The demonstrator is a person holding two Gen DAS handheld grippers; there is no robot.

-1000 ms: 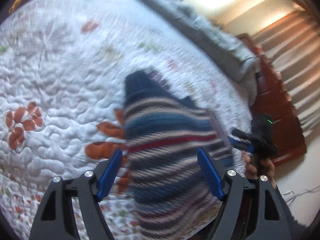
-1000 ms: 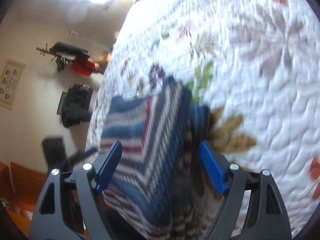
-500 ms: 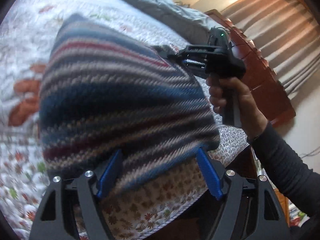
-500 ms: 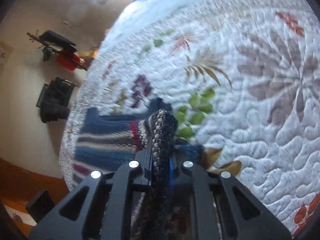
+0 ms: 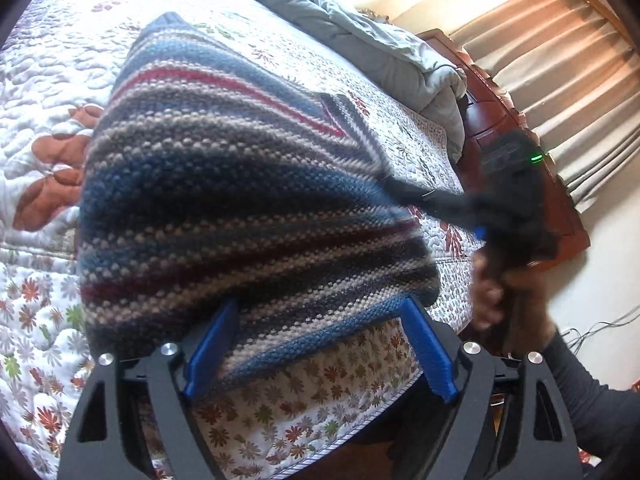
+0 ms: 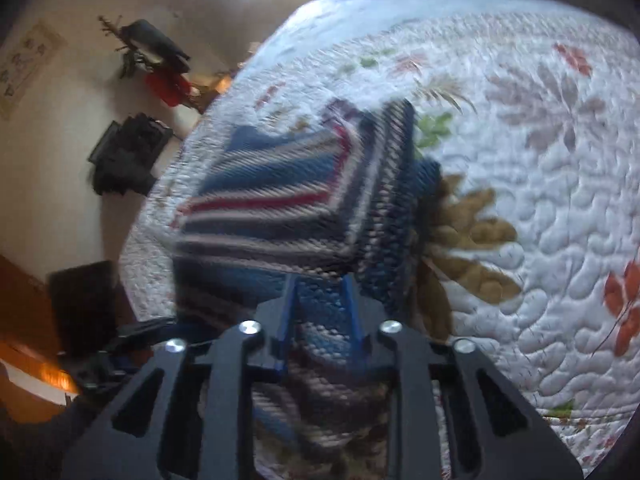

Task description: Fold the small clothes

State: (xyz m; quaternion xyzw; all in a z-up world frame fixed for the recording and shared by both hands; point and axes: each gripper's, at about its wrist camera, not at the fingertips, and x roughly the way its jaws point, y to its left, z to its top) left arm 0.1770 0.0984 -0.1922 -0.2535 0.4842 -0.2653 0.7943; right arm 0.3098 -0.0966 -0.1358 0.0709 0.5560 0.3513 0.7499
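Lengthwise, striped knit [image 5: 248,184] up the quilt [image 5: 52,92]

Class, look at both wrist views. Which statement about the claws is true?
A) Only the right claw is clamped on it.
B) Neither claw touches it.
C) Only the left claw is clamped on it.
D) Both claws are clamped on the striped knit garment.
A: the right claw pinches the striped knit garment, while the left claw stands wide open at its edge.
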